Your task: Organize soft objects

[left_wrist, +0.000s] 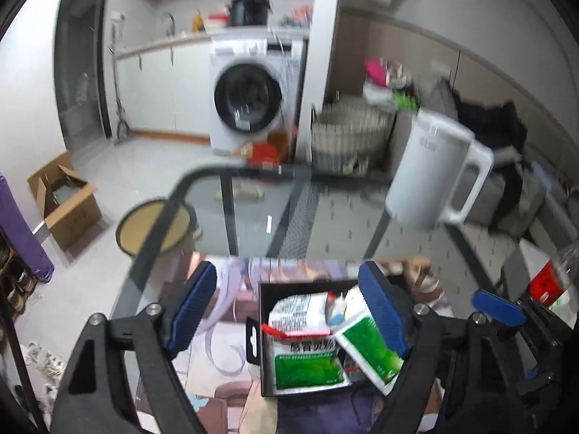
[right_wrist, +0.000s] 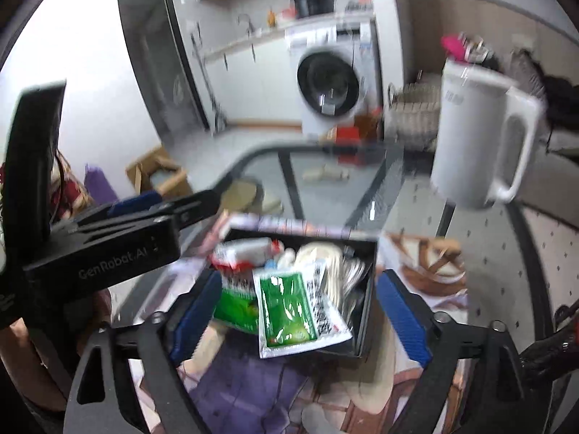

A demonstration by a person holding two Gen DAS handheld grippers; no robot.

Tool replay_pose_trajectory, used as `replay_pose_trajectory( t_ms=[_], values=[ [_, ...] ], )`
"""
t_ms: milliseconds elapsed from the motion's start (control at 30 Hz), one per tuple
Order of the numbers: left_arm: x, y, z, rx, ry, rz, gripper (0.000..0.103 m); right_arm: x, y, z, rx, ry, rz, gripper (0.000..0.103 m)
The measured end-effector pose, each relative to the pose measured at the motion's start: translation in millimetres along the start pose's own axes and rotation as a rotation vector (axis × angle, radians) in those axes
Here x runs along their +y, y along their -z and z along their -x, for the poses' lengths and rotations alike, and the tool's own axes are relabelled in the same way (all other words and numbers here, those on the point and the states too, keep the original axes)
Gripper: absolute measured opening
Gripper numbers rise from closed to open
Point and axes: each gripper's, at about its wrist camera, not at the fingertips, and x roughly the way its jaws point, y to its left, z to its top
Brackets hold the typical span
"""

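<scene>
Green sachet (right_wrist: 289, 311) lies lengthwise, overhanging black box (right_wrist: 365, 329)

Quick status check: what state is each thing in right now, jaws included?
Left gripper: jaws open, holding nothing.
Right gripper: jaws open, holding nothing.
Black box: open-topped, packed with sachets.
Green sachet: sticking out over the box's front edge.
White kettle: upright, lid shut.
</scene>
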Motion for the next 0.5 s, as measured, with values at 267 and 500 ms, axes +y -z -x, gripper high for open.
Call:
replay_pose_trajectory(
  t_ms=[267,500],
  values=[
    [9.6,16.1,59.9,-0.257,-0.041,-0.030,0.100,13.1,11.7,69.1,-0.347,0.073,0.081,0.103],
    [1.2,54.1,102.0,-0.413,-0.042,-0.122,0.103,13.4,48.0,98.0,-0.490,0.120,0.087,0.103]
  ],
)
